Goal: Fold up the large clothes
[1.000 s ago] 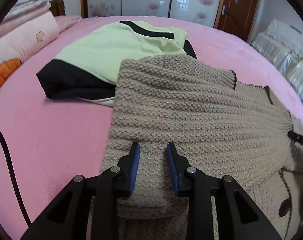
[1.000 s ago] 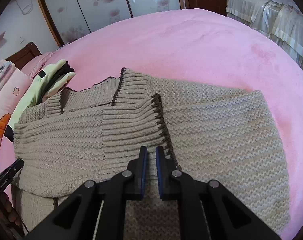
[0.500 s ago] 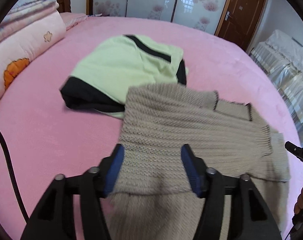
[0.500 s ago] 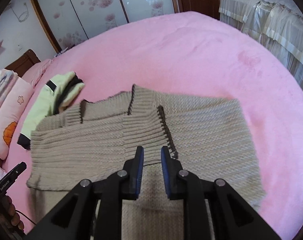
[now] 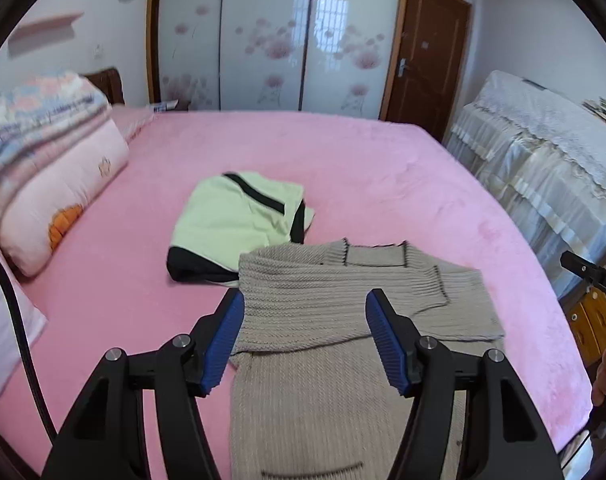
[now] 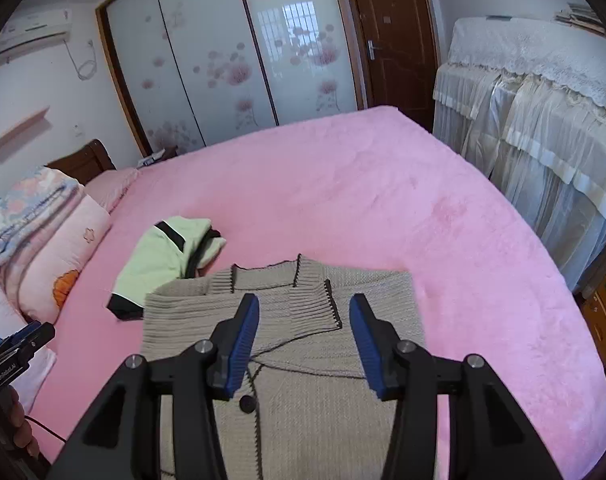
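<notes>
A beige knit cardigan [image 5: 335, 300] with dark trim lies on the pink bed [image 5: 363, 168], its sleeves folded across the body. It also shows in the right wrist view [image 6: 299, 320], with a dark button [image 6: 247, 403] on its front. My left gripper [image 5: 305, 340] is open and empty, raised above the cardigan's left side. My right gripper [image 6: 303, 340] is open and empty, raised above the cardigan's middle.
A folded light green and black garment [image 5: 239, 220] lies just behind the cardigan, touching its far left corner. Pillows and folded quilts [image 5: 43, 168] sit at the left. A lace-covered cabinet [image 5: 543, 152] stands to the right of the bed. A black cable [image 5: 19, 320] hangs at the left.
Both grippers opened, let go of the cardigan and pulled up and back. The folded sleeves stay on the cardigan's body.
</notes>
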The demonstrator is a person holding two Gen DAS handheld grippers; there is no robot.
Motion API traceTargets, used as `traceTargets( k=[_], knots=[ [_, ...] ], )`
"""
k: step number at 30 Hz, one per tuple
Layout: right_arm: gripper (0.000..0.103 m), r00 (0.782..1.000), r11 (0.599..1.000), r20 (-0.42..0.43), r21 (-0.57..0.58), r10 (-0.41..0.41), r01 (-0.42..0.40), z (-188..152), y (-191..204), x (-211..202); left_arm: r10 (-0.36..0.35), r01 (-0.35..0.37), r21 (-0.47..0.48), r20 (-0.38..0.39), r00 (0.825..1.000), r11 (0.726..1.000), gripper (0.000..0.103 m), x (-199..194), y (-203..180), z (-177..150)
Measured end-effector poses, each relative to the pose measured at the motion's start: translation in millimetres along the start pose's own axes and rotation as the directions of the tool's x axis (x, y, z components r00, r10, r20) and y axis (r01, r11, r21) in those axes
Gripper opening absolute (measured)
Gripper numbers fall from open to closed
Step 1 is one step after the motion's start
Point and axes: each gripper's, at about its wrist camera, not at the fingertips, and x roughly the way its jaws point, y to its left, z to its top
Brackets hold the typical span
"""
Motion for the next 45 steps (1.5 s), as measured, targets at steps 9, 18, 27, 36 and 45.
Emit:
traceTargets(
  k=[9,18,27,36,45],
  knots=[
    [0.058,0.996,0.999,0.092,-0.047,0.018,-0.014,-19,6,-105,0.01,-0.014,0.049,0.071,0.997,0.999,0.064,-113,-20,-19],
    [0.06,0.994,0.996,0.09,-0.063,0.062,-0.057,-67,4,-162,0.008,-0.014,0.074,0.085,0.996,0.997,0.07,-183,-34,-73],
    [0.06,0.994,0.995,0.055,-0.034,0.093,-0.091,-136,-5,-185,-0.002,-0.001,0.048,0.066,0.998,0.999,0.07,-193,-33,-141],
    [0.06,0.999,0.998,0.015,-0.054,0.028,-0.028,-212,-19,-170,0.0,-0.001,-0.023,-0.055,0.998,1.0,0.07,-155,-17,-221],
    [0.06,0.983,0.999,-0.185,0.037,-0.01,0.017,-269,-66,-114,0.078,-0.115,-0.1,-0.318,0.945,0.988,0.07,-65,24,-301]
  ],
)
